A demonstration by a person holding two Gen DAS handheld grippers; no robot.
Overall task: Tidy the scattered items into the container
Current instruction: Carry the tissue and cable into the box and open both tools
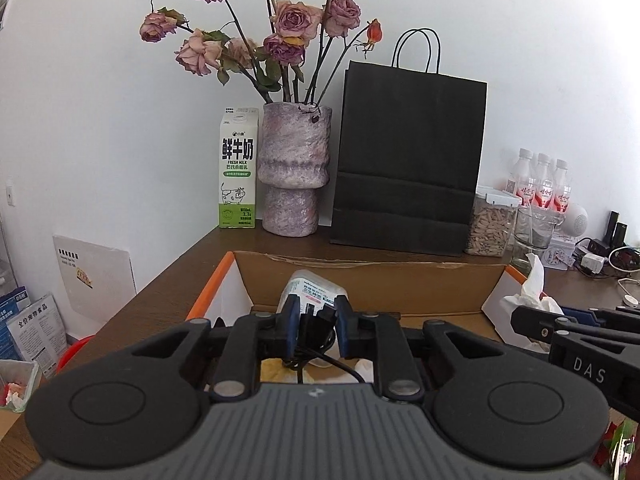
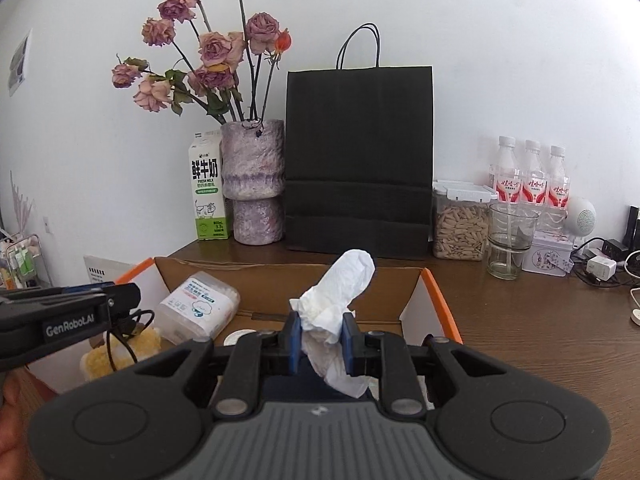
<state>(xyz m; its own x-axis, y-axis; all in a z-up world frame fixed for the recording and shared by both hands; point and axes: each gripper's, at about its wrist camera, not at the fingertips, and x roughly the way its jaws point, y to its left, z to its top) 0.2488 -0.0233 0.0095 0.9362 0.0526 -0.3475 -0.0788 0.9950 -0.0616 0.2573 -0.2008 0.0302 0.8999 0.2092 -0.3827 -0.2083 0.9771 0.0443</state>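
From the left wrist view, the left gripper reaches level and forward over the near side of the open cardboard box, its fingers pointing toward the box's far wall. The jaws are drawn close together and clamp a small black plug whose black cable loops down below the fingers into the box. Just past the fingertips, inside the box, a clear plastic cotton swab tub lies on its side. Something pale yellow shows under the gripper on the box floor, too hidden to name. At the right edge of this view the right gripper comes in sideways over the box's right wall, with white tissue sticking up from it. The box sits on the brown table, well short of the table's back edge, where a milk carton, a vase of dried roses and a black paper bag stand.

From the right wrist view, the right gripper is held level above the near right part of the cardboard box. Its blue-padded jaws pinch the crumpled tissue, which rises above the fingers and hangs below them too. The left gripper enters from the left over the box's left part, the black cable dangling beneath it above a yellow sponge-like piece. The cotton swab tub lies in the box between the two grippers.
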